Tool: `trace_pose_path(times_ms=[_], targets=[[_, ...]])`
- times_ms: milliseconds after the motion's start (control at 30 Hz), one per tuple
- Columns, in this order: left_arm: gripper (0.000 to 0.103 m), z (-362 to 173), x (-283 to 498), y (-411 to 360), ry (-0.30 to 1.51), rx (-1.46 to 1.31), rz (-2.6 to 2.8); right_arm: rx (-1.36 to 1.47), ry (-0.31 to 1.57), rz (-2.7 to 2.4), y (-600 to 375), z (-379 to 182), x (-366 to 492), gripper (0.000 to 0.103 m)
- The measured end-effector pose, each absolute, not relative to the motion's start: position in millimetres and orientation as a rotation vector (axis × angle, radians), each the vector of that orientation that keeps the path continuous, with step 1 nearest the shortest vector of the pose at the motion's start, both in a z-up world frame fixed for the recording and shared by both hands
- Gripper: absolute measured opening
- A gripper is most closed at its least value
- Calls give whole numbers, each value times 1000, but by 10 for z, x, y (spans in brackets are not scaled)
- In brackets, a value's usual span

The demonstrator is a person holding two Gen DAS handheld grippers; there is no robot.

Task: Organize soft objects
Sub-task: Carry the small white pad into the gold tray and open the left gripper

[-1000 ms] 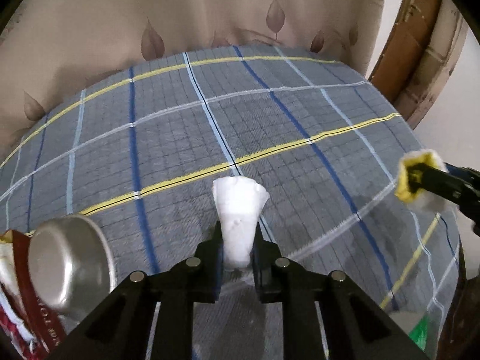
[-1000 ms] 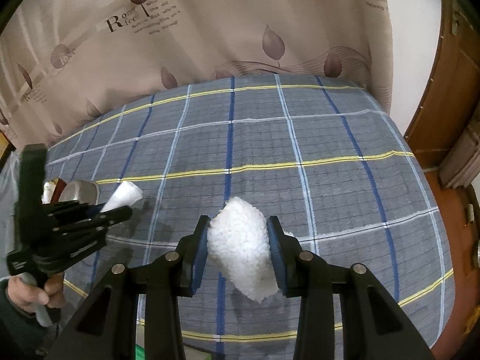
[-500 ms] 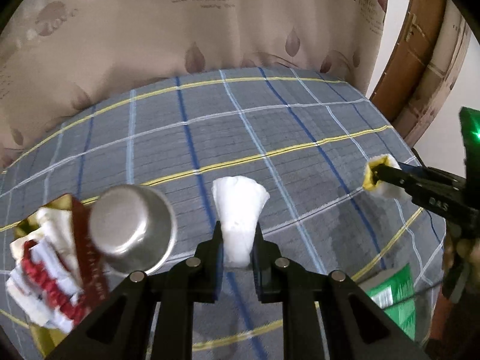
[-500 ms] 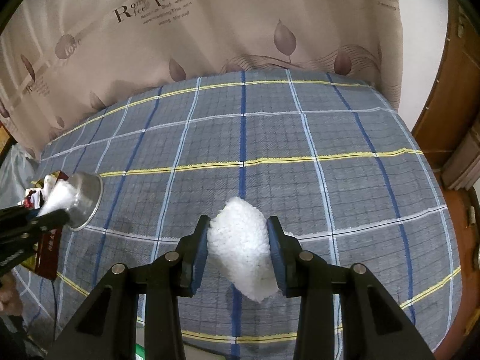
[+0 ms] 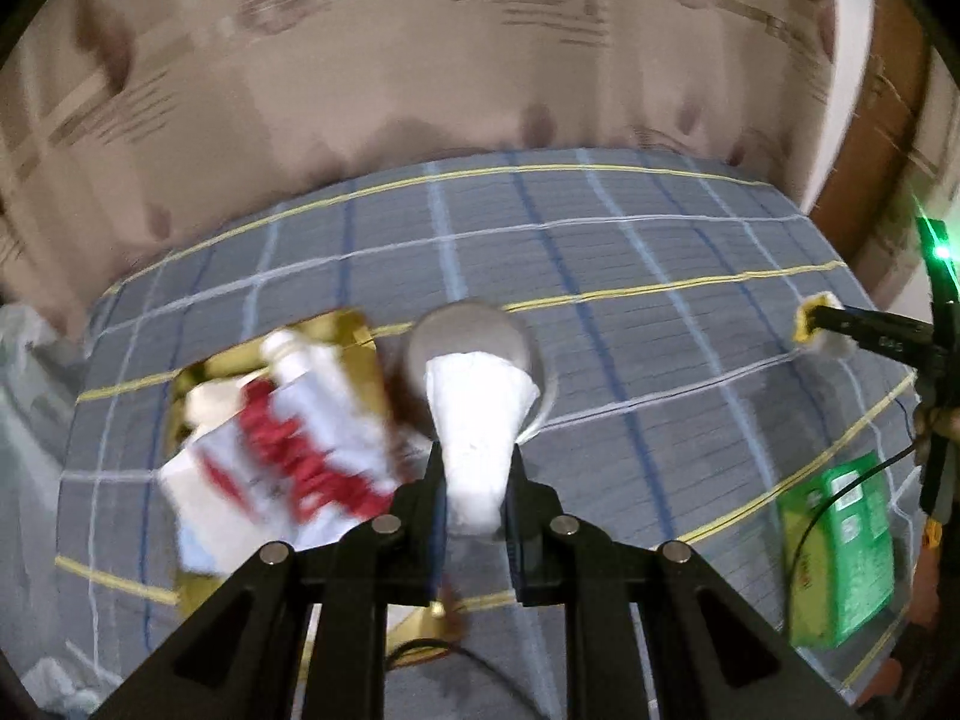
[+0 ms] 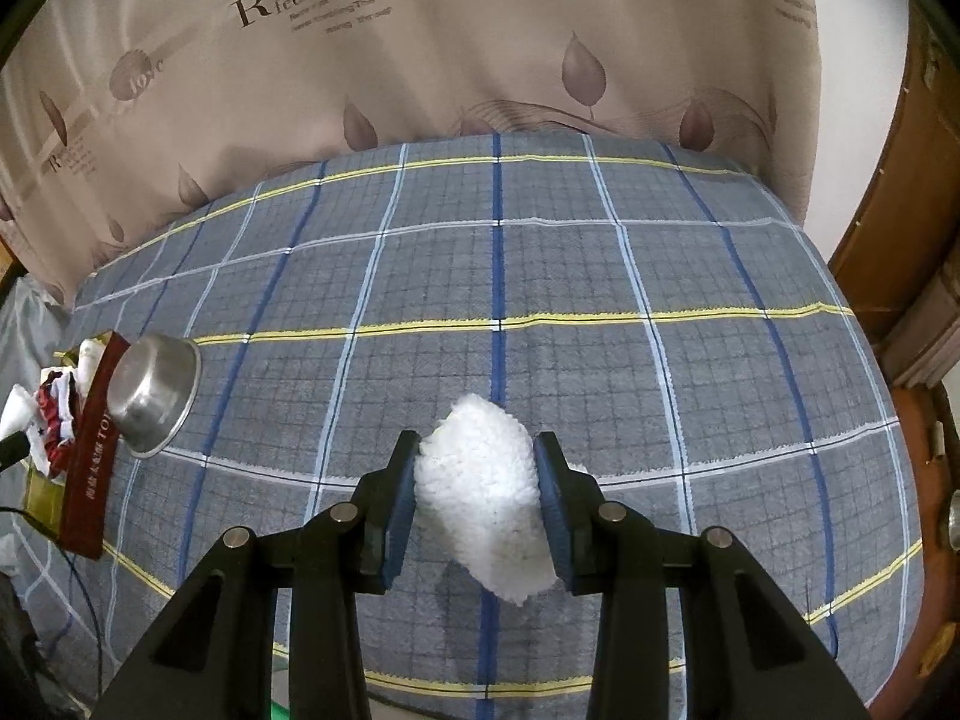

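Note:
My left gripper (image 5: 474,474) is shut on a smooth white cloth wad (image 5: 477,420), held in the air over the left part of the checked bed cover. Below and left of it lies a gold box (image 5: 354,330) filled with red and white cloth (image 5: 288,450). My right gripper (image 6: 475,480) is shut on a fluffy white cloth (image 6: 480,492) with a yellow side, above the middle of the cover. In the left wrist view that gripper (image 5: 807,330) shows at the far right with its fluffy cloth (image 5: 831,345). The left cloth's tip (image 6: 15,408) peeks in at the right view's left edge.
A steel bowl (image 6: 153,396) lies tipped beside the gold box and a dark red lid (image 6: 90,468). A green packet (image 5: 840,546) lies at the near right edge of the bed cover (image 6: 600,276). A beige printed curtain (image 6: 420,48) hangs behind; a wooden door frame (image 6: 888,192) stands at right.
My left gripper has swung left and upward with its cloth, bringing the gold box and steel bowl under it. The right gripper has barely shifted.

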State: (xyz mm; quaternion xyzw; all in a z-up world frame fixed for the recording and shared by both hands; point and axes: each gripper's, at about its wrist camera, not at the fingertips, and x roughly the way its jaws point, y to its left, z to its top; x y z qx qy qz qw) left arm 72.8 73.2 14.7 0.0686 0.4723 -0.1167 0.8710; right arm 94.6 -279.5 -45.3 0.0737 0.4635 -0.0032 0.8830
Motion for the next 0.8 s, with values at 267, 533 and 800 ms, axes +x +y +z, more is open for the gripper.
trace_pose_path(times_ms=[267, 533, 800], targets=[[16, 11, 588, 1425, 1025, 78, -113, 129, 963, -11, -2714, -417, 972, 35], [16, -207, 455, 1784, 1070, 33, -73, 103, 955, -4, -2532, -312, 1020, 35], [16, -362, 428, 1915, 1086, 29, -59, 81, 931, 28, -2272, -141, 1037, 35]])
